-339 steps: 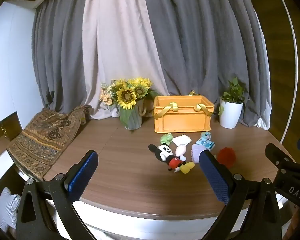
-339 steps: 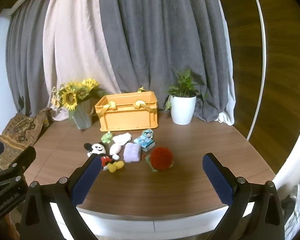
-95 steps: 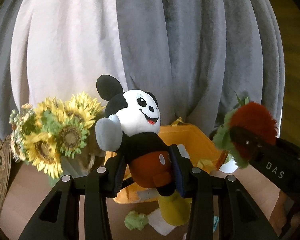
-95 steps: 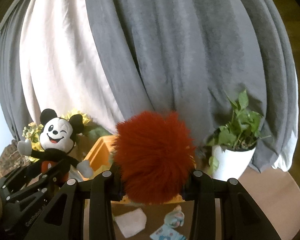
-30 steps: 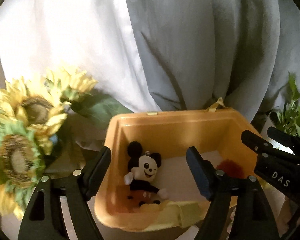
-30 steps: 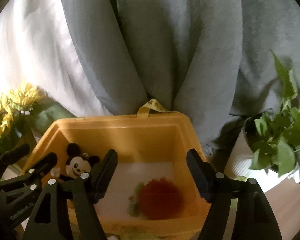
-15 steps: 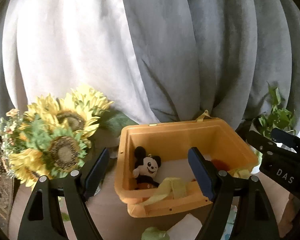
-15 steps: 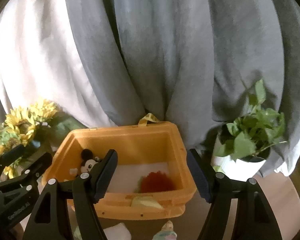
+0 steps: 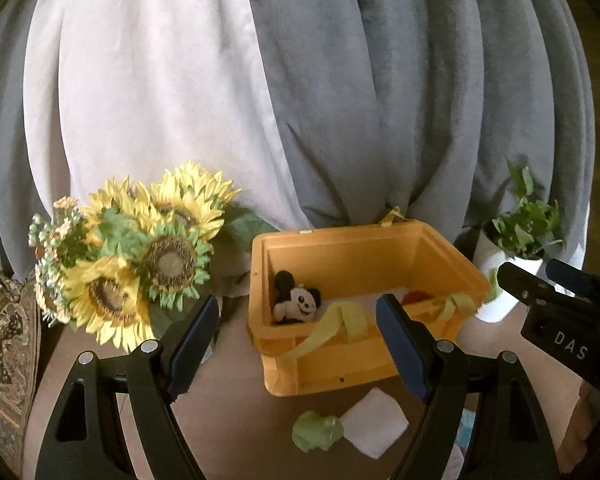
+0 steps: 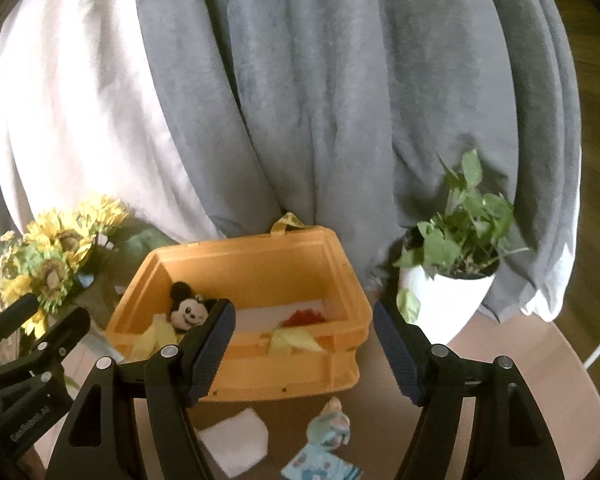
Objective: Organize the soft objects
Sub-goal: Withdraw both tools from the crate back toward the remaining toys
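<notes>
Your left hand-held gripper [image 9: 296,340] stands wide open with nothing between its pads, and so does your right hand-held gripper [image 10: 304,344]. Just ahead of both sits the orange crate [image 9: 364,356] on the table [image 9: 228,412]. Inside it, the mouse plush [image 9: 298,300] leans at the left end and the red fluffy toy [image 10: 306,316] lies toward the right. Below your grippers, in front of the crate, lie a green frog toy [image 9: 316,432], a white cloth [image 9: 374,424] and a pale blue doll [image 10: 328,432].
</notes>
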Demonstrator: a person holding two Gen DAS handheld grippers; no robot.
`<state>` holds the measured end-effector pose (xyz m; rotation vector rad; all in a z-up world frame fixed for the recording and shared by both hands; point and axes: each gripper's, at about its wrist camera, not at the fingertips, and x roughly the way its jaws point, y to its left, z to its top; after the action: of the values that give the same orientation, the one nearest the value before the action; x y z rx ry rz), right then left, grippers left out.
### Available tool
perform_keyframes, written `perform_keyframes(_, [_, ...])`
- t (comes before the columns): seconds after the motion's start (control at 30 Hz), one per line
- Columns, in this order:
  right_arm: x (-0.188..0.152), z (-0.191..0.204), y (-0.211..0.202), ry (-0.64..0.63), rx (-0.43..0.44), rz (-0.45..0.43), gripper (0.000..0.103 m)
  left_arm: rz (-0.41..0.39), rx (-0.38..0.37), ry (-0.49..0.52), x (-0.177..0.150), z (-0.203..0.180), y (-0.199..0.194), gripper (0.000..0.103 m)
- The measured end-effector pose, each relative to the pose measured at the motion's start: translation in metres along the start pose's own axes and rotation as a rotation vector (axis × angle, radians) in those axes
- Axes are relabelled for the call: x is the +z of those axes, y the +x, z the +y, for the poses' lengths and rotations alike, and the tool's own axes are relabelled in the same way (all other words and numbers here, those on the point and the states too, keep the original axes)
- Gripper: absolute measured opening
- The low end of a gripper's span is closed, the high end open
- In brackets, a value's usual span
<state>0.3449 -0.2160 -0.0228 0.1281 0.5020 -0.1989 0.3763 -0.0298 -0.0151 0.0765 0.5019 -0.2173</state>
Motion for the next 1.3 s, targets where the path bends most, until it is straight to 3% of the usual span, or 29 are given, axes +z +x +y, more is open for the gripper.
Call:
perform_keyframes(0.53, [-0.05, 0.008, -0.056, 0.034, -0.05, 0.012, 0.072, 0.037, -0.068, 0.082, -0.052, 0.006, -0.042, 0.081])
perform_keyframes(0.97, [-0.107, 0.009, -0.08, 0.03, -0.076, 0.1, 0.072, 0.071, -0.173, 0.209, -0.098, -0.008, -0.062, 0.081])
perform_keyframes(1.3, [-0.141, 0.01, -0.076, 0.04, -0.085, 0.185, 0.072, 0.112, -0.259, 0.331, -0.128, -0.022, -0.049, 0.079])
